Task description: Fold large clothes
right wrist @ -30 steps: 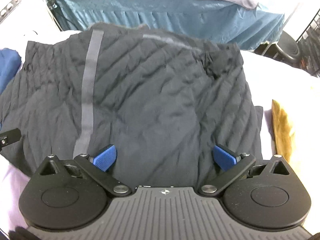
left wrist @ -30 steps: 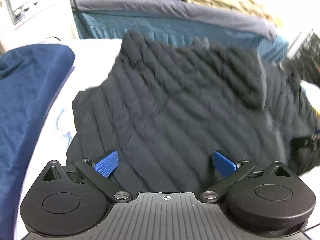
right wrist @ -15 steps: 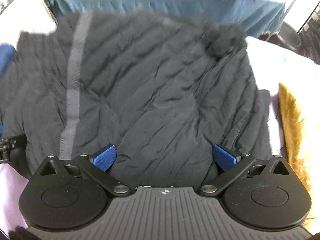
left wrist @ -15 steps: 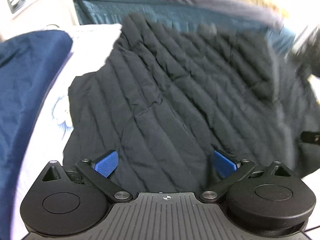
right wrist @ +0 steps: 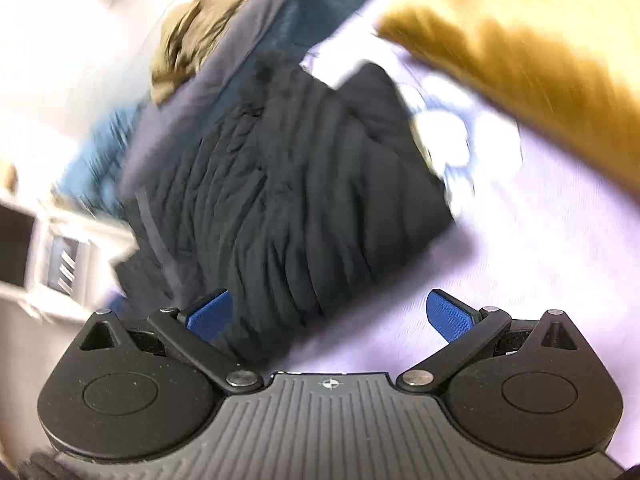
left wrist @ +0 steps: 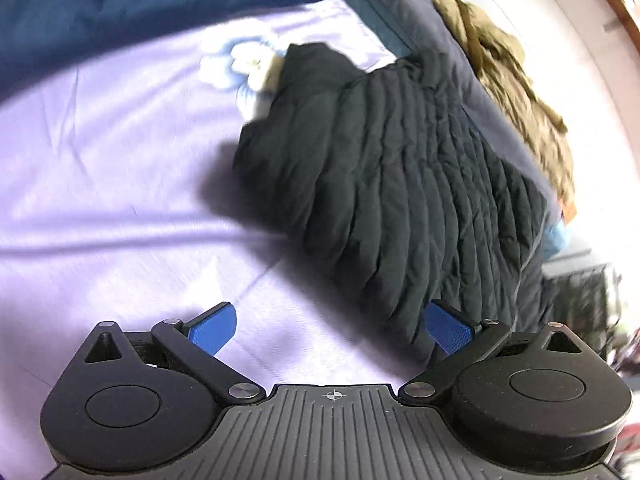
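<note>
The black quilted jacket (left wrist: 400,184) lies on the lilac flowered sheet (left wrist: 100,184); the left gripper (left wrist: 330,330) has its jaws spread wide and empty, the jacket's near corner just beside its right blue finger, while the right gripper (right wrist: 330,314), equally wide and empty, has the jacket (right wrist: 288,200) reaching down to its left finger. Half a second ago both grippers looked squarely over the spread jacket; now each has swung outward and tilted, so bare sheet fills most of the gap between the fingers, and the right view is blurred.
</note>
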A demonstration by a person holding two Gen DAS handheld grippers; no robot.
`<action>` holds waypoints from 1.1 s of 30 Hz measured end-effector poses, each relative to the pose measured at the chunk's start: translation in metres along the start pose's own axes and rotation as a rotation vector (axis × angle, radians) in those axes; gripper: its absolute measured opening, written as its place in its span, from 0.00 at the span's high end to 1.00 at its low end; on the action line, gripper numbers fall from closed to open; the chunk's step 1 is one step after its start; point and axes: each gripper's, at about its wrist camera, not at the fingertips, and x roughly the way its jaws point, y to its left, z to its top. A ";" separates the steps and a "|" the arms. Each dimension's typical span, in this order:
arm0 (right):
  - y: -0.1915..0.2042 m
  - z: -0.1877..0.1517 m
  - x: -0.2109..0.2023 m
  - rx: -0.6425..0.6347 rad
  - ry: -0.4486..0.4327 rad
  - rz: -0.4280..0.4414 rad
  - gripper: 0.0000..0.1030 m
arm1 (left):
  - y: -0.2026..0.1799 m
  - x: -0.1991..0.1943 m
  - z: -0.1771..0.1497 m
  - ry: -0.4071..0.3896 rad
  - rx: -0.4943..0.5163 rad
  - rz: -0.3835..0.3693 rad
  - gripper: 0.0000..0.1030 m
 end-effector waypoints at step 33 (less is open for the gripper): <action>-0.029 0.034 0.071 0.302 -0.089 0.058 0.26 | -0.012 0.073 0.047 -0.079 -0.281 -0.057 0.00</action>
